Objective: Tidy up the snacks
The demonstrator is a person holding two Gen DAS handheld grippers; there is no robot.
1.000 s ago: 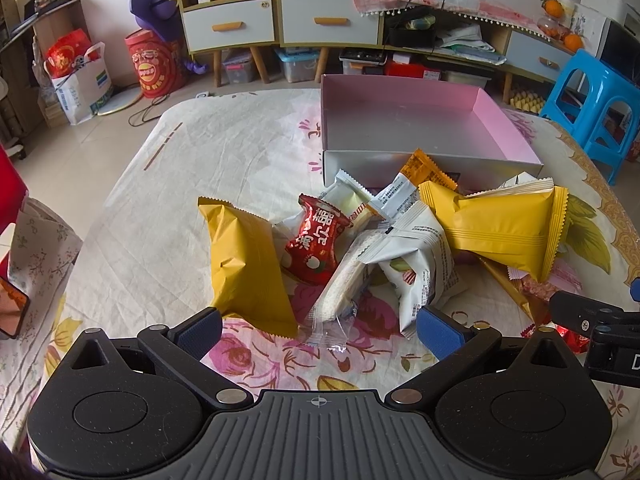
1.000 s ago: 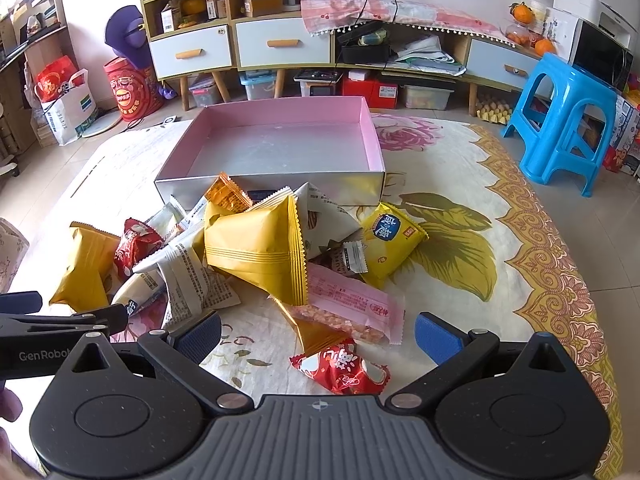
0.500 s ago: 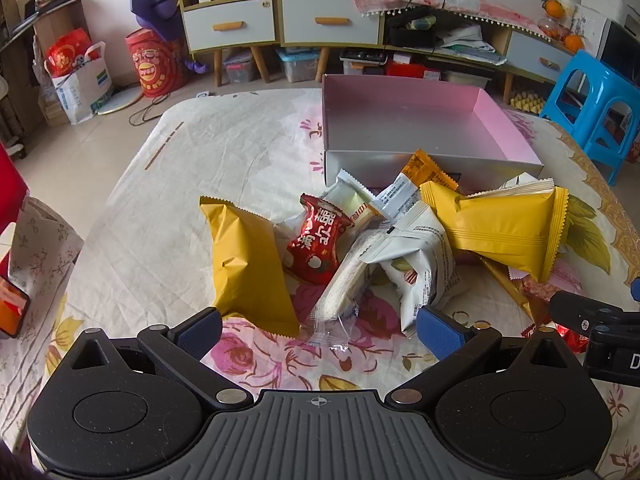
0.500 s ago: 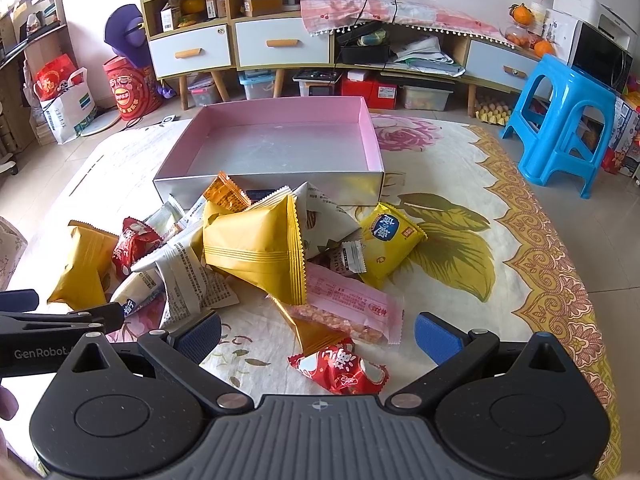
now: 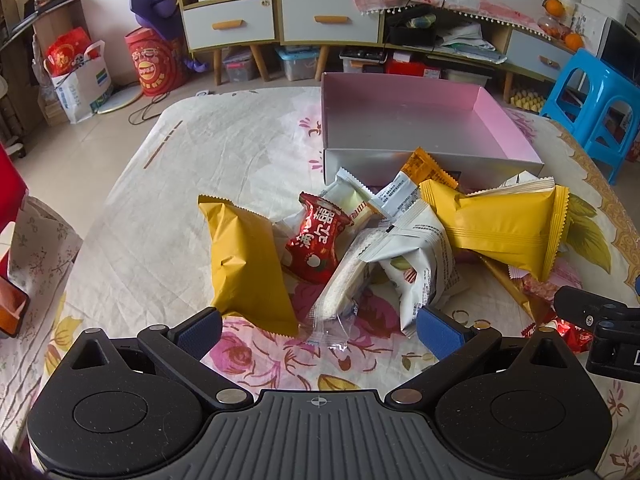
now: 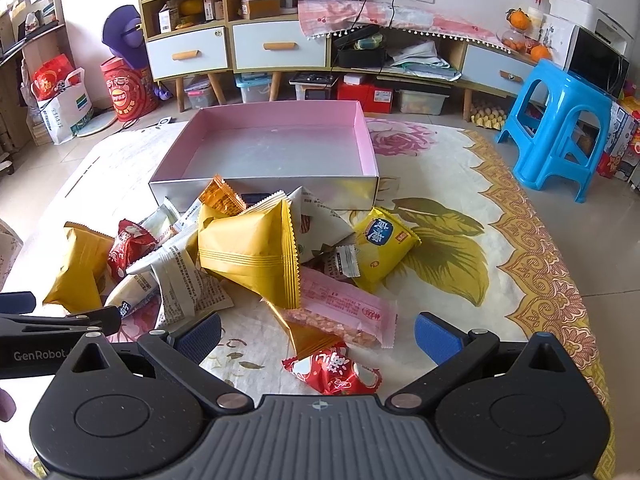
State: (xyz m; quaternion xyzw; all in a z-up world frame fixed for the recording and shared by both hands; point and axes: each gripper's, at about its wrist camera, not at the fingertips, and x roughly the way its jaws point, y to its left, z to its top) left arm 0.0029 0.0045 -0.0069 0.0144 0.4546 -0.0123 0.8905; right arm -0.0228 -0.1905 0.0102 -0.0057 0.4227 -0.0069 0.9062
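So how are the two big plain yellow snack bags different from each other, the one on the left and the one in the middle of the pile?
The left yellow bag lies flat on the tablecloth at the pile's edge; the middle yellow bag sits propped on top of other packets. The left yellow bag is a darker mustard, while the middle yellow bag is brighter, with a ribbed crimped seal showing. The middle yellow bag lies nearer the pink box. Both are unprinted, puffy and sealed.

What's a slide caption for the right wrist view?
Open right tool hovers over a red snack packet, snack pile ahead, pink box still empty.
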